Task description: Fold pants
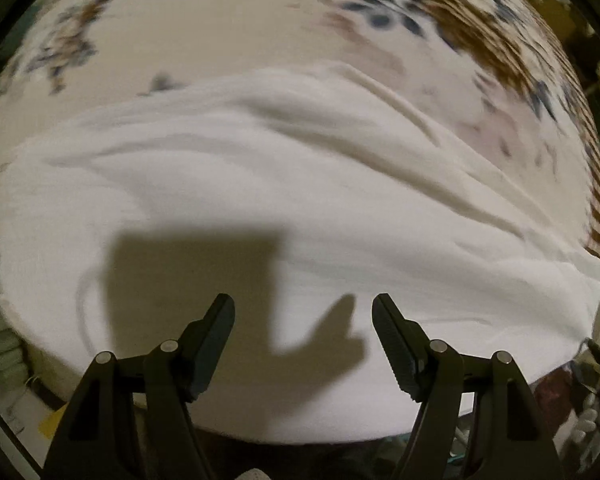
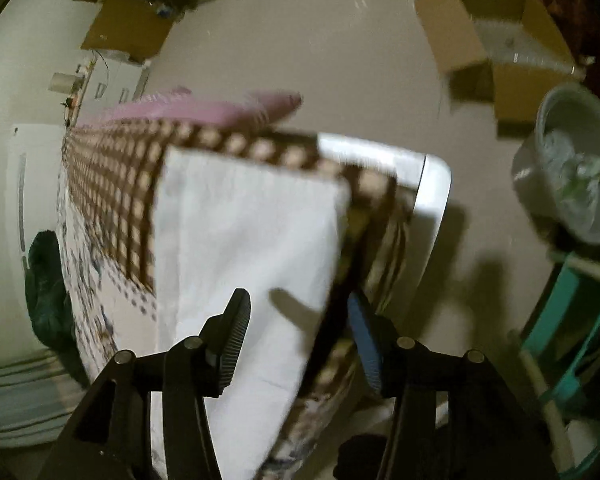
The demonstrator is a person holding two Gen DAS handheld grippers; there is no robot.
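Observation:
White pants [image 1: 300,208] lie spread and wrinkled across a bed with a floral bedspread [image 1: 228,20]. My left gripper [image 1: 303,312] hovers above their near part, open and empty, its shadow on the cloth. In the right wrist view the pants [image 2: 244,240] show as a flat white strip along the bed's edge, over a brown checked border [image 2: 112,184]. My right gripper [image 2: 298,312] is open and empty, above the strip's near right edge.
A white bed frame corner [image 2: 432,184] sticks out past the bedspread. Cardboard boxes [image 2: 484,32] lie on the floor beyond. A white bin [image 2: 572,160] and a teal stand [image 2: 572,320] are at right. A pink pillow [image 2: 204,108] lies at the far end.

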